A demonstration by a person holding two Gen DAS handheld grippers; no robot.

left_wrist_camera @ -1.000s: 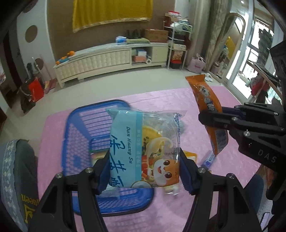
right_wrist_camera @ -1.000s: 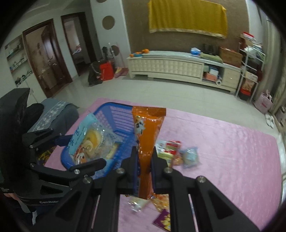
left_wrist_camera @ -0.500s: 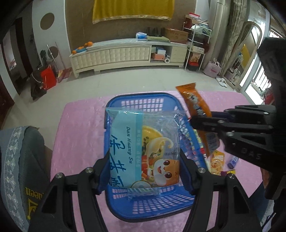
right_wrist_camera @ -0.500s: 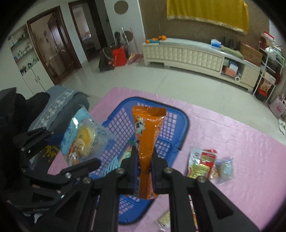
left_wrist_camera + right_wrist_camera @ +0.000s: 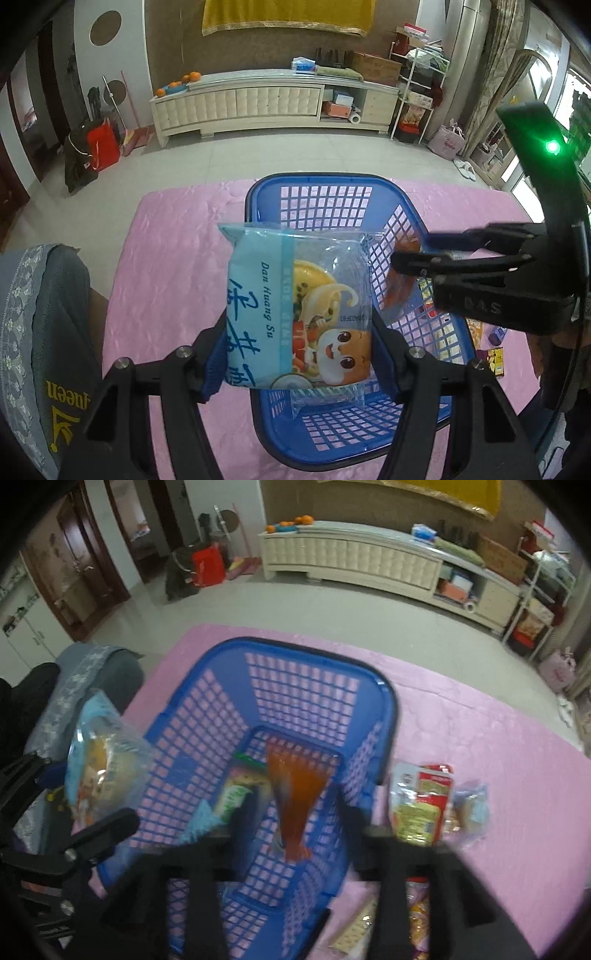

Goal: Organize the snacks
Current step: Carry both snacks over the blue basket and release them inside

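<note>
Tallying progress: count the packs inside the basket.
3: an orange pack in the middle of the basket, a green-white pack to its left, a pale blue one farther left. More may hide behind the right fingers.

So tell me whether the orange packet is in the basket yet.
In. The orange packet sits blurred inside the blue basket, and the right gripper has its jaws spread wide, clear of it.

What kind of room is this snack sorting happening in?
Most likely a home living room: a long cream cabinet against the wall with oranges on it, a tiled floor, and a pink-covered table holding the blue basket.
</note>
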